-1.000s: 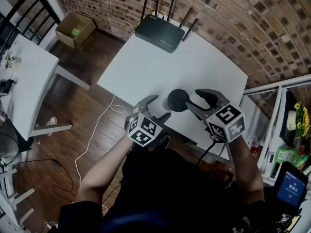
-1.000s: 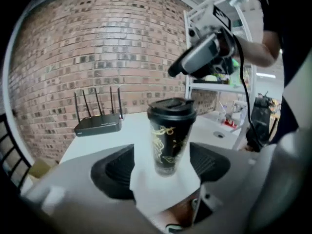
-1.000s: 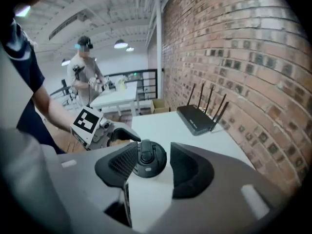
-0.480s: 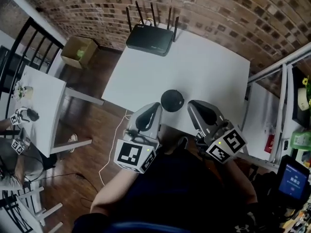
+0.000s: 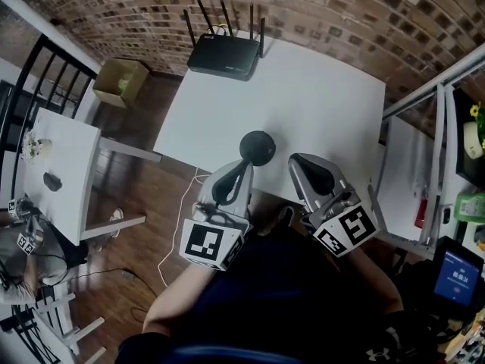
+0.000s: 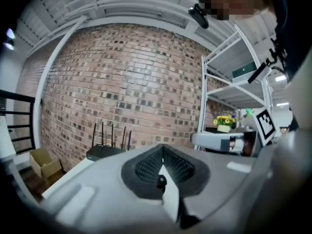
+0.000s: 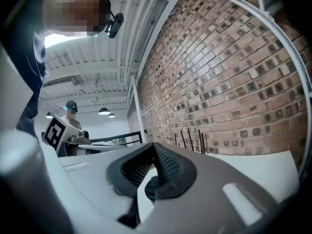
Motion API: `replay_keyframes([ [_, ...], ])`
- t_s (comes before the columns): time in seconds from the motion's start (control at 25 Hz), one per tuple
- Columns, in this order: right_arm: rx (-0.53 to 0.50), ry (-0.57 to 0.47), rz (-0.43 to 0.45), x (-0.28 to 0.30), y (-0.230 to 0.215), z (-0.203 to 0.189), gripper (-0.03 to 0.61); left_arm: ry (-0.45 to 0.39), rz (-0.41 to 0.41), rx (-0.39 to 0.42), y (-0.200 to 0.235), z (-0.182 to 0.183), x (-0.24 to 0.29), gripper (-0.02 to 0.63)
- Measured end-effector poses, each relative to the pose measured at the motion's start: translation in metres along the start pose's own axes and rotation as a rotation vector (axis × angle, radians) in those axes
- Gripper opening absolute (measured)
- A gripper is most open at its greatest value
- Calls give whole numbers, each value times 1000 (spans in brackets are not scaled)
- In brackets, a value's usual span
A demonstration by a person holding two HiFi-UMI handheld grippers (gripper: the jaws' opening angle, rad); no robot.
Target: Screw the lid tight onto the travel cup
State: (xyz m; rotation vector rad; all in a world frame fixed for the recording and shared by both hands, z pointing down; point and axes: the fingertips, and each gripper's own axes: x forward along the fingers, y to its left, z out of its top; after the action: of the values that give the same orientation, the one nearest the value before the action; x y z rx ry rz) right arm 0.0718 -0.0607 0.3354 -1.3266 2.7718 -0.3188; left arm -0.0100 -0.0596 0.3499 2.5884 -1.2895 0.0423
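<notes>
both hand-held grippers are clenched on nothing. the left hand-held gripper and right hand-held gripper hover at the near edge of the counter. the travel cup stands between their tips, a little farther in and well apart from the router at the far edge. i can't tell whether the left tip touches it. to tighten well, steady the body with the left, take the lid by its rim with the right, and turn it level so the thread doesn't cross. the cup looks upright, long axis vertical, dark lid facing up.
</notes>
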Motion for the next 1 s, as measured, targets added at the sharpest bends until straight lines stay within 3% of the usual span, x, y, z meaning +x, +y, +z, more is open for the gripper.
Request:
replay_keyframes([
  [0.24, 2, -43, 8, -2, 2, 3, 11, 8, 4, -7, -4, -3, -1, 6],
  [0.36, -20, -59, 0, -4, 0, 7, 11, -38, -27, -8, -14, 12, 9, 6],
  [0.64, -39, -90, -135, -33, -20, 14, 11, 3, -153, 26, -38, 9, 30, 6],
  [1.0, -40, -78, -161, -54, -31, 5, 11, 24, -197, 41, -64, -3, 41, 6],
])
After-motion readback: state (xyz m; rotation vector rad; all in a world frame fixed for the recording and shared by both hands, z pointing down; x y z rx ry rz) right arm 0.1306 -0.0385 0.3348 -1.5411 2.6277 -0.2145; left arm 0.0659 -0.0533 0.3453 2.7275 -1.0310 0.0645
